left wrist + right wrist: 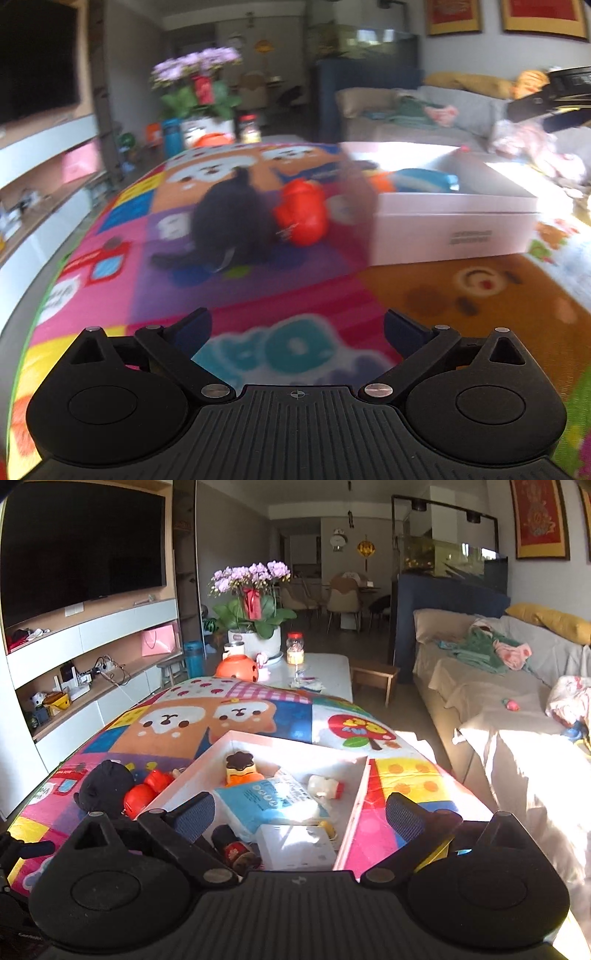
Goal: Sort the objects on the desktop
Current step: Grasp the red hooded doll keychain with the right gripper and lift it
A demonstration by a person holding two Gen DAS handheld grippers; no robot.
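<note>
Black plush toy [105, 788]: lies on the desk's cartoon mat [166, 720], touching the red toy [142, 799].
White box [207, 764]: just right of both, holding a blue packet [273, 801].
Left hand-held gripper [297, 328]: fingers apart, empty.
Right hand-held gripper [301, 814]: fingers apart, empty, above the box.

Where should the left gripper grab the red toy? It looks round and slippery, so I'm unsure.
Probably across the red toy at its middle, coming from the near side, clear of the black plush against its left. The left gripper is open. Blur hides finer shape.
</note>
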